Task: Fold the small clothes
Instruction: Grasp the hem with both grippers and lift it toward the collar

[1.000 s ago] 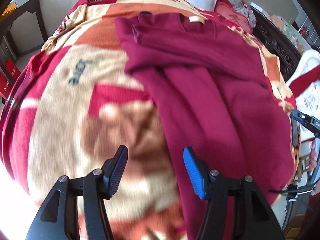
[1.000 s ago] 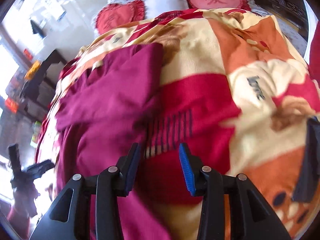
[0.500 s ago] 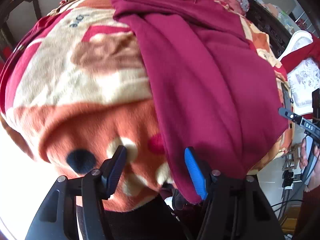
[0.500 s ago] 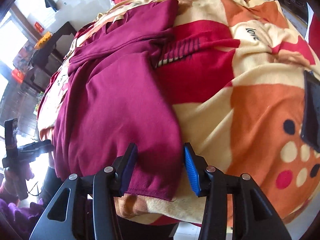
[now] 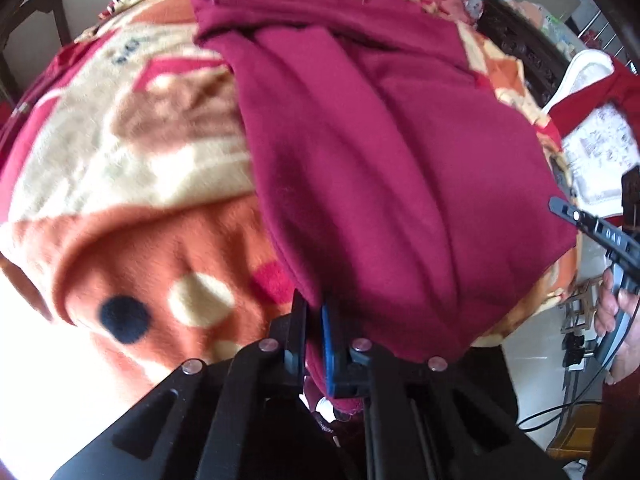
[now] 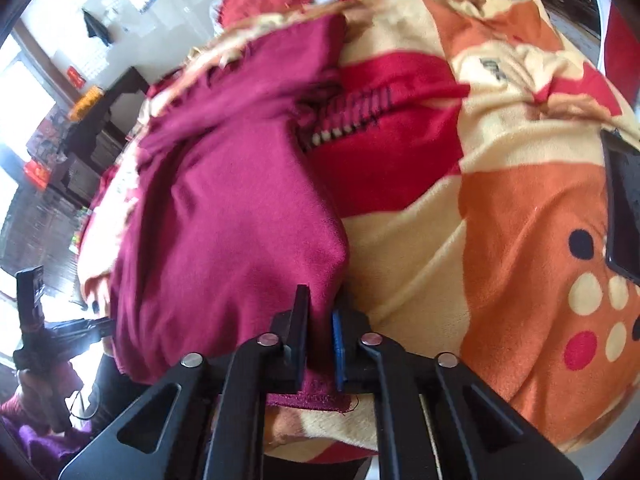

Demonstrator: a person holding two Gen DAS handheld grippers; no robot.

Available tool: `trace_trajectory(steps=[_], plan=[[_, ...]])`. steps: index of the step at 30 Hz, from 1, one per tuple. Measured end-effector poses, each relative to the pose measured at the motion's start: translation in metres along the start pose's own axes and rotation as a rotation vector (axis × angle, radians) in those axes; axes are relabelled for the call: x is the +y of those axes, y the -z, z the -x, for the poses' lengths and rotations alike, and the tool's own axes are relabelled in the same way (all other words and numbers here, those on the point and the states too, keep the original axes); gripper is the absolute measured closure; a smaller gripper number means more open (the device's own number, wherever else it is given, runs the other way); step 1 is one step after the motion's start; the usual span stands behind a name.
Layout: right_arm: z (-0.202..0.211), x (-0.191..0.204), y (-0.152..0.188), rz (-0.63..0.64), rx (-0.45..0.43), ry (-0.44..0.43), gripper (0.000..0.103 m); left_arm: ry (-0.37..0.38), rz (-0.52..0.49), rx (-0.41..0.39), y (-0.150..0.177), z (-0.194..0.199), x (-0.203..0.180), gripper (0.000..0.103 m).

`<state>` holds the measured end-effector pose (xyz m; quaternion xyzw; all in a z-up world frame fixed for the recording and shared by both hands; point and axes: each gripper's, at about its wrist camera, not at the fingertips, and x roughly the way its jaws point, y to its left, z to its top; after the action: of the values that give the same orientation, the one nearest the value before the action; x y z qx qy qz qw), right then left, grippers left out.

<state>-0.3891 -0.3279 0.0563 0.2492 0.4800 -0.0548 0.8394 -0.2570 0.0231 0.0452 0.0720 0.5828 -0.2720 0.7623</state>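
Note:
A maroon top lies lengthwise on a patterned fleece blanket, its sleeves folded across near the collar at the far end. My left gripper is shut on the left corner of its near hem. My right gripper is shut on the right corner of the same hem of the top. Both corners sit at the bed's near edge. The right gripper also shows at the right edge of the left wrist view.
The blanket covers a bed with red heart cushions at its head. A dark flat object lies on the blanket at right. Dark furniture stands left of the bed. A white chair stands to the right.
Both grippers moved down to the near hem and closed on its corners; a second ago they were open above the middle of the garment.

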Motion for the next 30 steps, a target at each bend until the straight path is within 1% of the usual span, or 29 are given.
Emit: trace_trajectory(steps=[3,5,7,9,10,11,13,14,16,18,20,22,24,25,27,28,30], plan=[[0.028,0.01,0.004,0.03,-0.041,-0.053,0.103,0.023,0.006,-0.049,-0.003,0.033,0.014,0.097],[0.045,0.017,0.01,0.032,-0.036,-0.106,0.103,0.014,0.013,-0.09,-0.001,0.057,0.027,0.097],[0.055,0.027,0.02,0.066,-0.013,-0.118,0.103,-0.006,0.014,-0.11,0.005,0.071,0.037,0.097],[0.054,0.032,0.03,0.078,0.02,-0.122,0.103,-0.026,0.024,-0.101,0.012,0.07,0.046,0.097],[0.05,0.031,0.035,0.067,0.039,-0.128,0.103,-0.032,0.035,-0.084,0.014,0.063,0.05,0.097],[0.041,0.03,0.04,0.054,0.069,-0.133,0.103,-0.033,0.044,-0.067,0.017,0.057,0.051,0.097],[0.022,0.027,0.048,0.039,0.114,-0.113,0.103,-0.024,0.065,-0.038,0.018,0.043,0.053,0.097],[0.017,0.025,0.048,0.03,0.127,-0.109,0.103,-0.027,0.062,-0.03,0.019,0.039,0.05,0.097],[0.011,0.022,0.047,0.008,0.138,-0.111,0.103,-0.03,0.033,-0.038,0.022,0.041,0.046,0.097],[0.015,0.024,0.04,0.013,0.124,-0.13,0.103,-0.01,0.021,-0.049,0.017,0.045,0.043,0.097],[0.023,0.027,0.028,0.036,0.095,-0.151,0.103,0.018,0.023,-0.073,0.005,0.055,0.044,0.097],[0.03,0.032,0.015,0.039,0.065,-0.185,0.103,0.035,0.03,-0.116,-0.016,0.066,0.046,0.097],[0.034,0.036,-0.006,0.043,0.024,-0.208,0.103,0.052,0.045,-0.152,-0.036,0.073,0.049,0.097],[0.034,0.038,-0.021,0.046,-0.005,-0.213,0.103,0.066,0.06,-0.176,-0.053,0.078,0.051,0.097],[0.032,0.041,-0.047,0.049,-0.051,-0.213,0.103,0.088,0.075,-0.209,-0.075,0.083,0.054,0.096],[0.029,0.042,-0.063,0.05,-0.072,-0.208,0.103,0.093,0.082,-0.232,-0.093,0.085,0.057,0.096],[0.023,0.041,-0.09,0.045,-0.109,-0.192,0.103,0.083,0.091,-0.264,-0.116,0.085,0.06,0.096]])
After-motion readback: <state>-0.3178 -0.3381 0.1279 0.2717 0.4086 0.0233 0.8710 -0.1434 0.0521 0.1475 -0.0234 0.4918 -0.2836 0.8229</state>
